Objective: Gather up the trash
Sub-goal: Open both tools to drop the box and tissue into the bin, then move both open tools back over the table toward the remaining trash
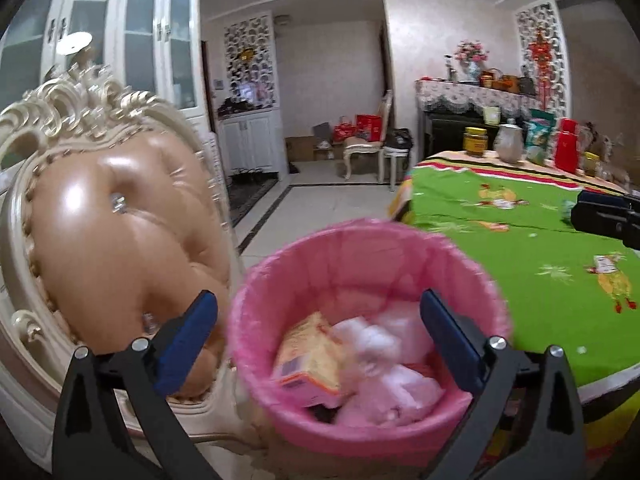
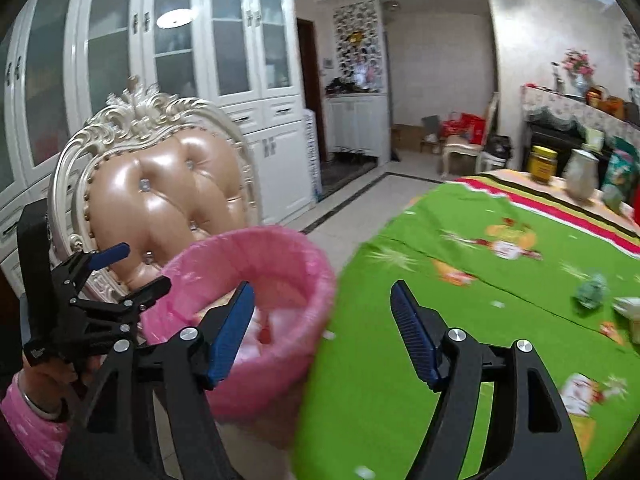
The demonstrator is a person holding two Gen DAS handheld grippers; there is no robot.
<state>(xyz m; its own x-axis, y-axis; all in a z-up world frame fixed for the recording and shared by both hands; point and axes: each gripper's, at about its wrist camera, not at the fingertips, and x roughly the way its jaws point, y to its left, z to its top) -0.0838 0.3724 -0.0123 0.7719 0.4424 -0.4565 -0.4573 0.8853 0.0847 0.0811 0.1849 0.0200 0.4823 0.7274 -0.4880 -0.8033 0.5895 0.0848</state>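
Note:
A bin with a pink liner stands between an ornate chair and the table. Inside lie a yellow-orange packet and white crumpled tissues. My left gripper hovers over the bin's mouth, open, with nothing between its blue pads. My right gripper is open and empty too, above the gap between the bin and the green tablecloth. A crumpled green wad and a white scrap lie on the cloth to the right. In the right wrist view, the left gripper shows beside the bin, held by a hand in a pink sleeve.
The tufted tan chair stands close on the left of the bin. At the table's far end are a yellow jar, a pale jug and a red flask. White cabinets line the left wall; tiled floor lies beyond.

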